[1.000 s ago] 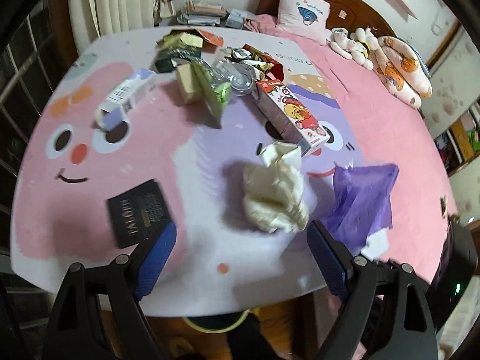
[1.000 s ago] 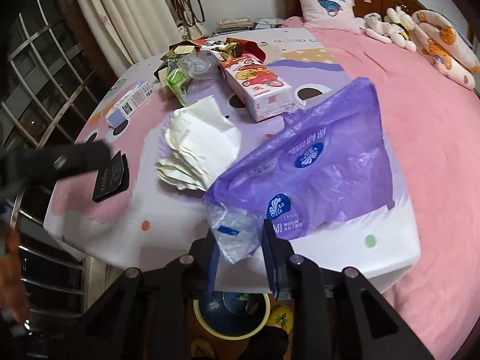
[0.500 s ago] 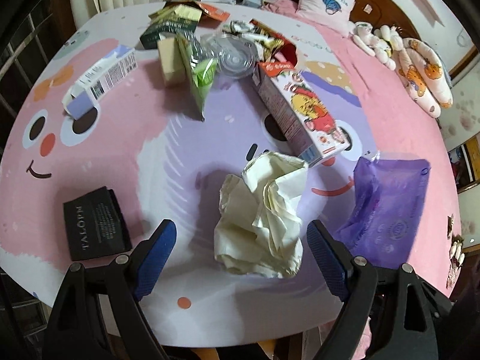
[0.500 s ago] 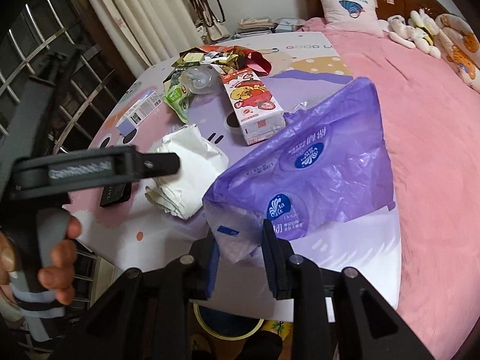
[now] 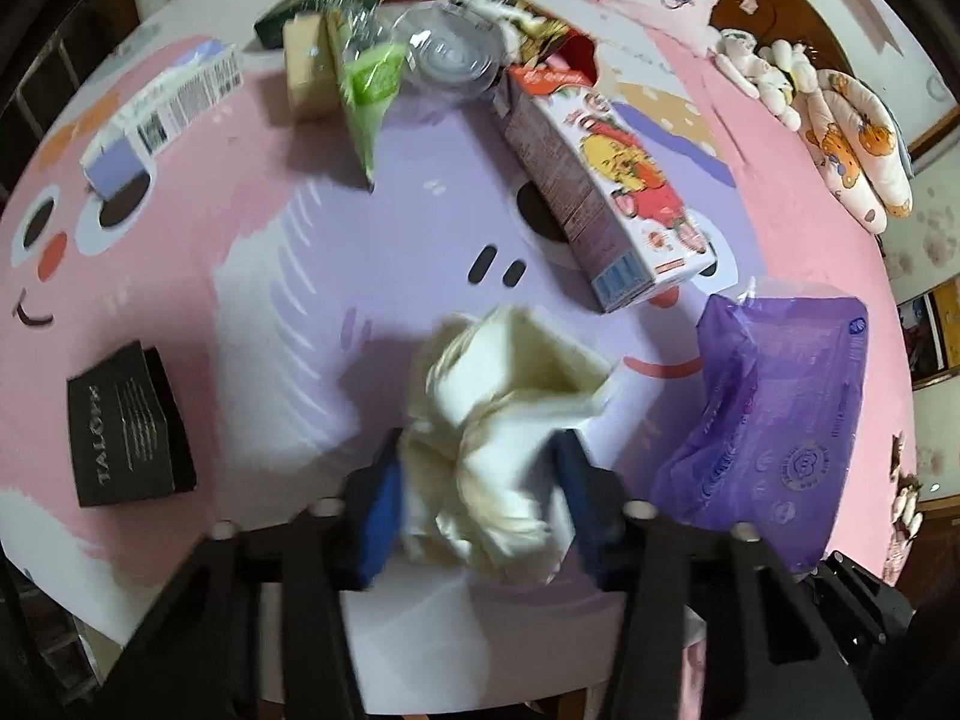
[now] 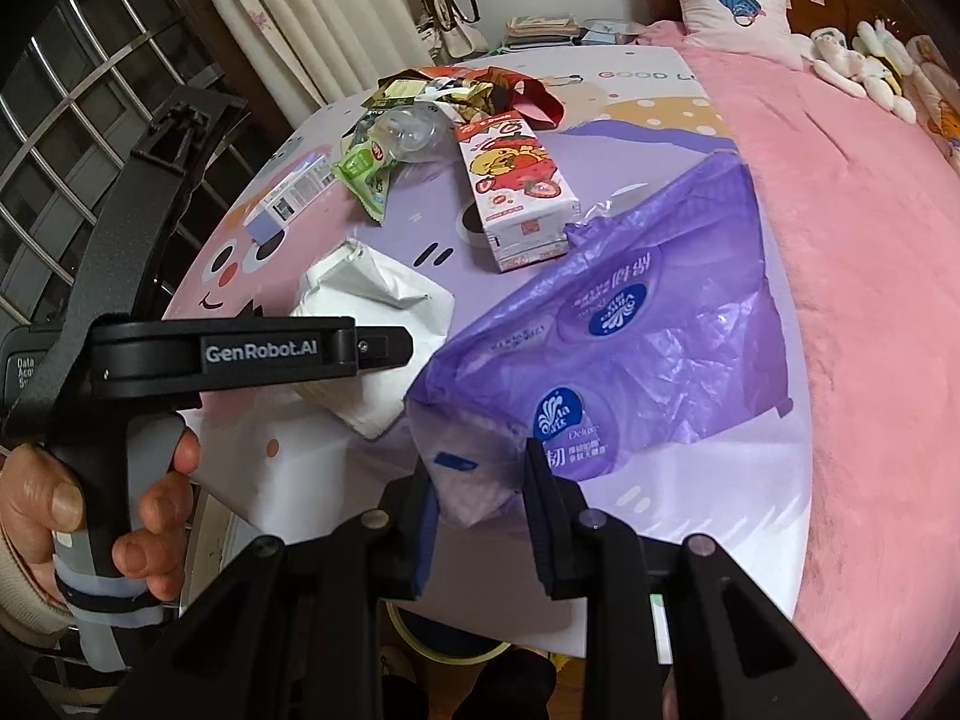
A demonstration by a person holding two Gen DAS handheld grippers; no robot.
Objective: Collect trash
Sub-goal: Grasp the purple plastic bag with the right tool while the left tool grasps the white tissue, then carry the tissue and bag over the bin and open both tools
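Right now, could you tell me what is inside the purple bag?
The purple bag looks flat and limp; through the plastic nothing shows. Its far inside stays hidden behind the folds and print.

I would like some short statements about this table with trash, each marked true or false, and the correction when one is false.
1. The right gripper holds the edge of the purple plastic bag. True.
2. The crumpled white paper lies between the fingers of the left gripper. True; its jaws are closing on it.
3. The strawberry milk carton stands upright. False: it lies on its side on the table mat.
4. The black packet is inside the purple bag. False: it lies alone on the mat, to the left of the paper in the left wrist view.
5. The green snack wrapper lies beyond the white paper, near the clear plastic cup. True.
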